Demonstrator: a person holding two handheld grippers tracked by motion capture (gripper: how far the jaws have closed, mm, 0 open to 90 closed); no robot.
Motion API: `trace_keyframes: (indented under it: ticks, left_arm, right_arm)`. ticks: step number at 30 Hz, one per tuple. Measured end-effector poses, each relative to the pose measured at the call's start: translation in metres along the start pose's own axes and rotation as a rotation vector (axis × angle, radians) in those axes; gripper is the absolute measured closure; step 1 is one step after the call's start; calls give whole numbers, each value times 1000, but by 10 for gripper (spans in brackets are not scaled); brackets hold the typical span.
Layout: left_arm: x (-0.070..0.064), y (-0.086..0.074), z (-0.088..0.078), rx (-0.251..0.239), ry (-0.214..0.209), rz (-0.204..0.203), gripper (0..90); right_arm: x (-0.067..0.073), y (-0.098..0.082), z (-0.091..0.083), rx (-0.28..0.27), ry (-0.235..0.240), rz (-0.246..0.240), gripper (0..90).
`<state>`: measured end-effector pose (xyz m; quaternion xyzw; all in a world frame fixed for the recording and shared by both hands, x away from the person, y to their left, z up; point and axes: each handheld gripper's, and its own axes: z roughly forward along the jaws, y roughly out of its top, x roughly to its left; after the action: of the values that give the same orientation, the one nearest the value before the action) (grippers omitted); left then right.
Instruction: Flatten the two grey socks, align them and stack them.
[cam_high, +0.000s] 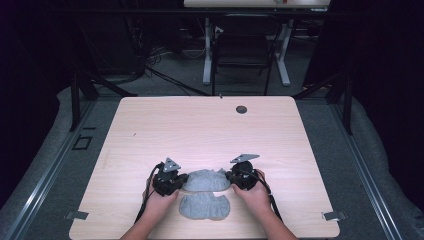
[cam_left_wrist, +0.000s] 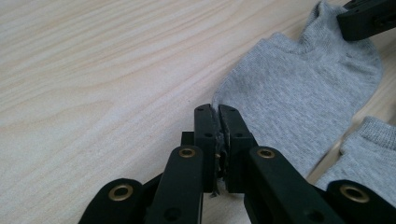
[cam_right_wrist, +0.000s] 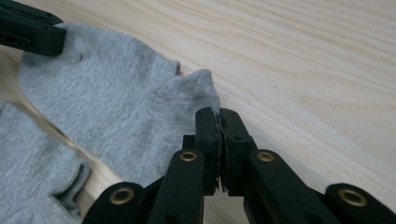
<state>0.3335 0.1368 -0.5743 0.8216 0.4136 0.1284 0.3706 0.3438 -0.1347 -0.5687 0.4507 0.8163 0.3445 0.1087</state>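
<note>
Pale wood-grain tabletop (cam_high: 200, 125) w/ a small dark round hole (cam_high: 241, 109) near its far edge; grey carpet around, dark room, black chair (cam_high: 243, 50) and white-legged desk (cam_high: 245, 4) behind. No readable writing. Far grey knit ankle sock (cam_high: 206, 180) lies flat near the front edge, pinched at both ends: left gripper (cam_left_wrist: 218, 112) clamped on one end, right gripper (cam_right_wrist: 219, 114) on the cuff end. Second grey sock (cam_high: 204, 205) just beside it, nearer the person.

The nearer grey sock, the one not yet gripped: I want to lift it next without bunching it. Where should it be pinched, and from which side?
Probably pinch the nearer sock at its two ends, coming in level from left and right. It lies flat and spread sideways, just as the far sock is pinched by the left gripper and right gripper.
</note>
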Motion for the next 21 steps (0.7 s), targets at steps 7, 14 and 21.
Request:
trace_keyframes:
  ticks: [7, 14, 21]
  left_arm:
    - [3, -1, -1, -3, 9, 6, 875]
    - [3, -2, -1, -9, 8, -9, 876]
    - [2, -1, -5, -22, -6, -18, 875]
  right_arm:
    - [-1, -3, 0, 6, 5, 1, 876]
    - [-2, -6, 0, 6, 15, 18, 876]
    - [0, -5, -4, -11, 27, 16, 876]
